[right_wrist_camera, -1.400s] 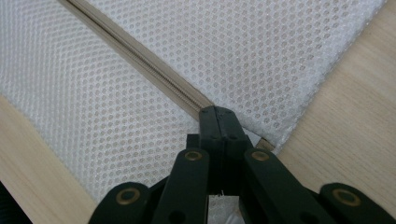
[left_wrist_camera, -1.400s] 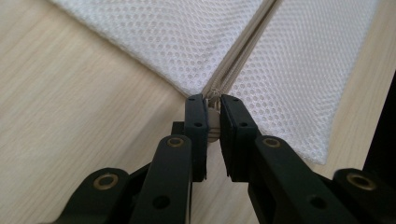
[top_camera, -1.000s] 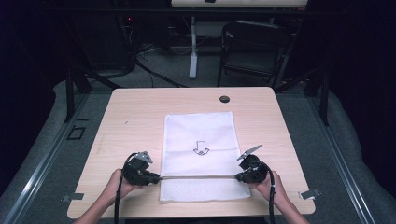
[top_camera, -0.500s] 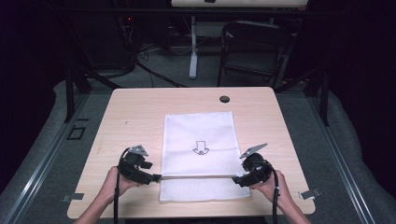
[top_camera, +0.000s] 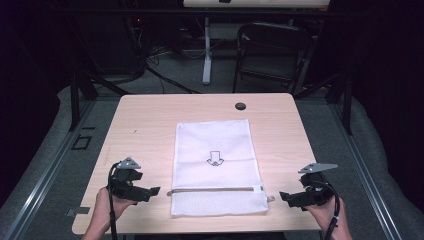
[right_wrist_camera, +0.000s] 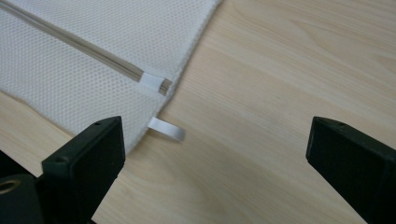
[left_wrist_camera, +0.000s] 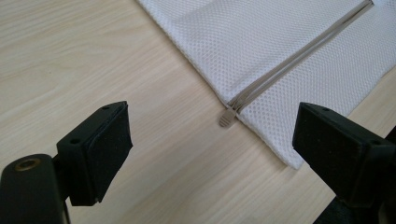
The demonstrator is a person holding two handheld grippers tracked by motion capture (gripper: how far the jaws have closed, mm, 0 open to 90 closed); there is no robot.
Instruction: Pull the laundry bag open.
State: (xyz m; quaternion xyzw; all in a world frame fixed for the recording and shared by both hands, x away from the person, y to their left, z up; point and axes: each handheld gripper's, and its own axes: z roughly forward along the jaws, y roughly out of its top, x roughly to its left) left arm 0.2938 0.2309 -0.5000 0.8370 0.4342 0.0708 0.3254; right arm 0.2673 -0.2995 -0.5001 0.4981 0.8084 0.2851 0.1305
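The white mesh laundry bag (top_camera: 216, 167) lies flat on the table (top_camera: 145, 125), centred, with its printed arrow (top_camera: 214, 159) facing up and its zipper (top_camera: 212, 189) running across the near end. The left claw (top_camera: 156, 190) sits off the bag's left edge and the right claw (top_camera: 283, 196) off its right edge, each clear of the fabric and resting low over bare wood. Both claws have just been opening: the jaws of each stand wide apart with nothing between them, so both are released. In the left gripper view the zipper pull (left_wrist_camera: 227, 117) lies on the table just past the bag's edge, ahead of the jaws and untouched; the zipper appears closed along its length. In the right gripper view the far end of the zipper (right_wrist_camera: 156, 82) and a small white tab (right_wrist_camera: 166, 128) project from the bag's corner, also ahead of the open jaws. Judged from this layout, the step in hand is a release after the bag was spread and tensioned flat. If the work continues on the zipper, the next move calls for the left claw to advance and close squarely on the small pull, while the right claw pins the opposite corner or tab so the mesh does not drag.
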